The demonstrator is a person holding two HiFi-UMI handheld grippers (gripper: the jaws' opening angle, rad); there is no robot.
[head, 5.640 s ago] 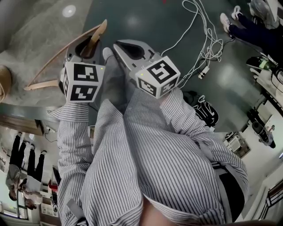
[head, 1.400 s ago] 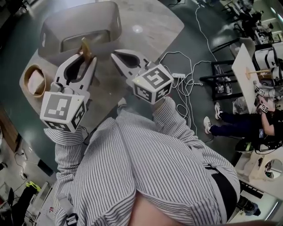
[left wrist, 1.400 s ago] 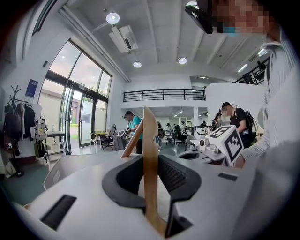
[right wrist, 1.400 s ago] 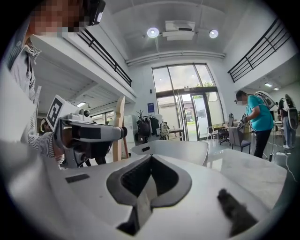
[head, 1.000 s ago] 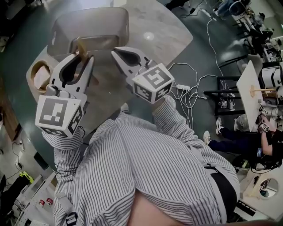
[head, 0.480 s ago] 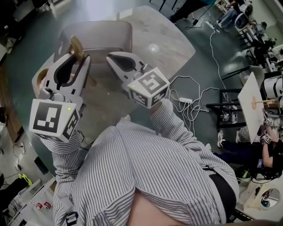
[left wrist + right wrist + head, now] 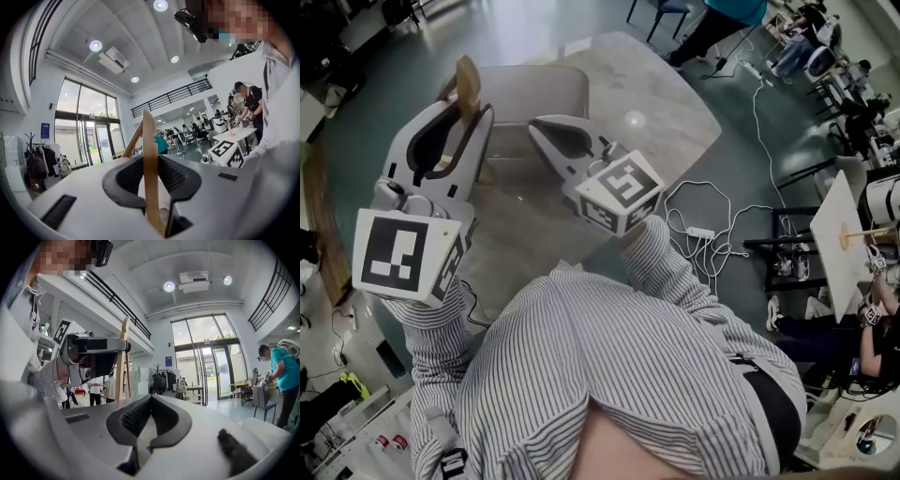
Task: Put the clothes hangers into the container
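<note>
A wooden clothes hanger [image 7: 467, 82] stands up between the jaws of my left gripper [image 7: 472, 116], which is shut on it. In the left gripper view the hanger [image 7: 149, 154] runs upright through the gripper [image 7: 150, 165]. The grey container [image 7: 555, 86] sits on the marble table [image 7: 637, 103], just beyond both grippers. My right gripper [image 7: 540, 127] is beside the left, shut with nothing in it. The right gripper view shows its own jaws [image 7: 148, 400] together, and the left gripper [image 7: 92, 357] with the hanger [image 7: 123, 352] off to its left.
White cables and a power strip [image 7: 701, 231] lie on the dark floor right of the table. Desks, chairs and several people [image 7: 872, 309] fill the far right. The table's rounded edge [image 7: 698, 141] is close to the right gripper.
Both grippers have risen, the left more, with the hanger still in it. The container and table now lie further up and to the right in the head view.
</note>
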